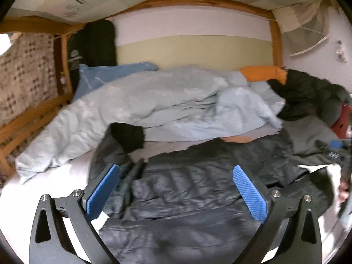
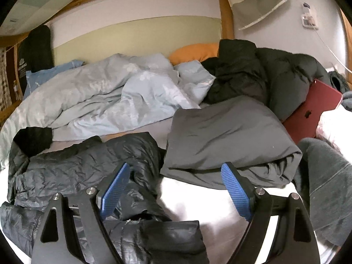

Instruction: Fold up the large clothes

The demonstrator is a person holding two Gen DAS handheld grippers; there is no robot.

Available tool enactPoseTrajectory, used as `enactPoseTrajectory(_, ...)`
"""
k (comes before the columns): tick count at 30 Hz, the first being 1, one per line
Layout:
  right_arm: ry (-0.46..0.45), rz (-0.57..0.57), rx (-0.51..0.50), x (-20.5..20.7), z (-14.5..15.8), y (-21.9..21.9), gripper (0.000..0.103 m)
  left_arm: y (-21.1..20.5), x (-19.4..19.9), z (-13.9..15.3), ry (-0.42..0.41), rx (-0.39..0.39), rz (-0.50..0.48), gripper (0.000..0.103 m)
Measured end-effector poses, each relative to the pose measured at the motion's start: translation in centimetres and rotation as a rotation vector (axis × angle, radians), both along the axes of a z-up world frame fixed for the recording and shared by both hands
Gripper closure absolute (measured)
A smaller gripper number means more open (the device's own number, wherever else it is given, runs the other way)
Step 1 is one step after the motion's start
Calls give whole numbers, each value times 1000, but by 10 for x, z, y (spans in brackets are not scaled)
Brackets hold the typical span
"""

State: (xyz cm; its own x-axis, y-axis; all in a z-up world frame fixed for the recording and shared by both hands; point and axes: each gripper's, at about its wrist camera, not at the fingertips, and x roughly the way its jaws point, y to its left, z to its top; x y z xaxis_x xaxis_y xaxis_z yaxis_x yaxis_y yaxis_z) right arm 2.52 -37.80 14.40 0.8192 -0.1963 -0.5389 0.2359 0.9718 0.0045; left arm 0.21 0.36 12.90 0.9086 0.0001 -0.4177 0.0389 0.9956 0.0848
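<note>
A dark quilted puffer jacket (image 1: 187,187) lies spread on the bed's white sheet (image 1: 55,184), one sleeve with a black cuff (image 1: 127,136) stretched to the far left. My left gripper (image 1: 176,171) is open and empty just above the jacket's middle. In the right wrist view the same jacket (image 2: 77,162) lies at the lower left, crumpled, its cuff (image 2: 33,139) far left. My right gripper (image 2: 176,169) is open and empty over the jacket's right edge and bare sheet (image 2: 209,206).
A rumpled light blue duvet (image 2: 105,96) fills the back of the bed. A folded grey garment (image 2: 231,136), a heap of black clothes (image 2: 264,72), an orange pillow (image 2: 193,51) and a red laptop (image 2: 312,112) lie to the right. The wooden bed frame (image 1: 33,123) runs along the left.
</note>
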Motion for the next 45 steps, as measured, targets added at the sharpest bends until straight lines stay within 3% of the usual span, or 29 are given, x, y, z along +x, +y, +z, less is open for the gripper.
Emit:
enactPoseTrajectory(6,-44,42,34,3,19,17,16,34,-6,-26,64,-104,55,1)
enactPoseTrajectory(11,-21,54,63,12,14,34,16,43,-27,-49,64,2,107,1)
enactPoseTrajectory(13,-10,54,78,12,10,40,16,51,-36,-52,46,-40,159,1)
enactPoseTrajectory(16,-11,65,76,12,12,49,16,58,-43,-55,58,-99,130,1)
enactPoseTrajectory(22,-56,74,-16,-2,26,55,16,50,-54,-40,-16,106,152,1)
enactPoseTrajectory(25,-85,46,-55,-6,31,49,16,41,-69,-21,-99,200,146,1)
enactPoseTrajectory(28,-53,21,40,3,31,36,16,34,-76,-7,-98,237,105,1)
enactPoseTrajectory(30,-37,-40,64,4,27,29,16,30,-73,0,-79,221,73,1)
enactPoseTrajectory(33,-139,-206,-152,-9,30,40,16,24,-47,12,-36,191,17,1)
enactPoseTrajectory(36,-164,-155,-329,-12,35,60,15,27,-20,26,-48,228,78,1)
enactPoseTrajectory(42,-187,-44,-313,-20,43,78,14,84,12,52,-76,138,209,1)
enactPoseTrajectory(45,-146,9,-330,-16,39,89,14,125,34,52,-56,129,364,1)
